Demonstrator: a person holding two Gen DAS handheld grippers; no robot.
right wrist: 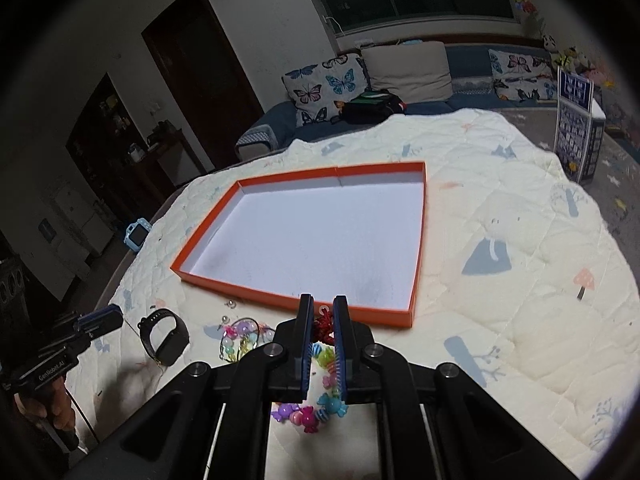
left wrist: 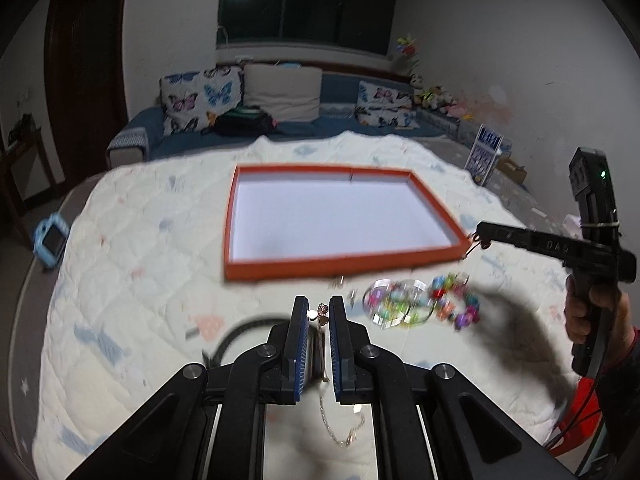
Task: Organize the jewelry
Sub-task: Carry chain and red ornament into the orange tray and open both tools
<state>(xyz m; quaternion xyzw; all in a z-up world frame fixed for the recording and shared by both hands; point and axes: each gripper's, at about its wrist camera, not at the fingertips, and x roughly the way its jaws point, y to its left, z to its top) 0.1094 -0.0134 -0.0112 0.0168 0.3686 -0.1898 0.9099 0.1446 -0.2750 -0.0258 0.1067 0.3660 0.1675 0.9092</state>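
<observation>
My left hand-held gripper (left wrist: 319,312) is clenched on a thin gold chain bracelet (left wrist: 322,318) with small heart charms; the charms sit between the blue pads near the tips and the rest of the chain hangs down below the jaws. My right hand-held gripper (right wrist: 323,320) is clenched on the red cord (right wrist: 323,327) of a candy-bead bracelet (right wrist: 320,406), whose bright pink, blue and purple beads dangle under the fingers.

Both stand over a cream quilted blanket (right wrist: 500,280) printed with little trees and mushrooms. Just ahead lies a shallow orange tray (right wrist: 418,240) with a white floor, nothing in it. On the blanket near the tray's front edge, between my two hands, a pile of pastel bead bracelets (right wrist: 240,338) lies beside a black smartwatch (right wrist: 164,336), and a few small silver beads (right wrist: 230,303) are scattered close to the tray wall. A blue-cased gadget (right wrist: 138,236) sits off the blanket's far left edge.
</observation>
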